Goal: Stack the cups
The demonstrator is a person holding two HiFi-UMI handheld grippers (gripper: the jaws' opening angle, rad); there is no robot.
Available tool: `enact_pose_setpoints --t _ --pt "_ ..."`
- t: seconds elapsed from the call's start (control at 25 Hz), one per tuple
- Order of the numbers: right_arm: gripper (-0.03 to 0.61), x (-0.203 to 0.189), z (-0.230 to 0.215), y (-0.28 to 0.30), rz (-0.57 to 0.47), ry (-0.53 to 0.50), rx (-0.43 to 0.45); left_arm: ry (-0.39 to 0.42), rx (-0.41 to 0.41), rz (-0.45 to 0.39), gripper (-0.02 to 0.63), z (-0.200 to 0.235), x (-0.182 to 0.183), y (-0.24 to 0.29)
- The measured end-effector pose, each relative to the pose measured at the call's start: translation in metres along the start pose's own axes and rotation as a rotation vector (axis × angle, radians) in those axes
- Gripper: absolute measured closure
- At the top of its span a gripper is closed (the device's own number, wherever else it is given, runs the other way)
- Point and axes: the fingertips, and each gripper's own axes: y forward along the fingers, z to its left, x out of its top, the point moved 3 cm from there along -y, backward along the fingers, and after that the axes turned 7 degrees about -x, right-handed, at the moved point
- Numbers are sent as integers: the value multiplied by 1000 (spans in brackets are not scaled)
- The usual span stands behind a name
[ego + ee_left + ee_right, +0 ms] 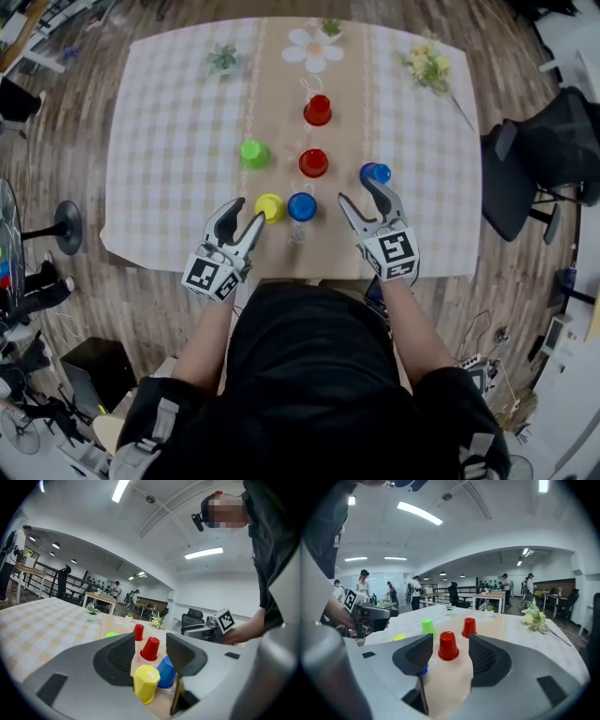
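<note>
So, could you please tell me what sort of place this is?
Probably a large open-plan office or lab: people around desks in the background, strip lights on the ceiling, and a black office chair beside the cloth-covered table.

checked table [169, 141], yellow flower sprig [427, 66], black chair [530, 164] alongside
</note>
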Motion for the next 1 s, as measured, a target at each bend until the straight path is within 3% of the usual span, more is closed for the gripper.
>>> enact_pose_setpoints --t 0.2,0.36,0.64,1.0 --pt "330 -20 -59 -9 46 50 -146 3 -2 6 424 -2 1 4" --pt "327 -39 -86 -5 102 72 -203 1 4 6 425 -1 1 6" --pt "330 -71 -99 14 177 123 -175 -7 15 8 425 0 4 11" --pt "360 -75 -96 12 170 124 -154 -16 26 12 425 -1 -2 5"
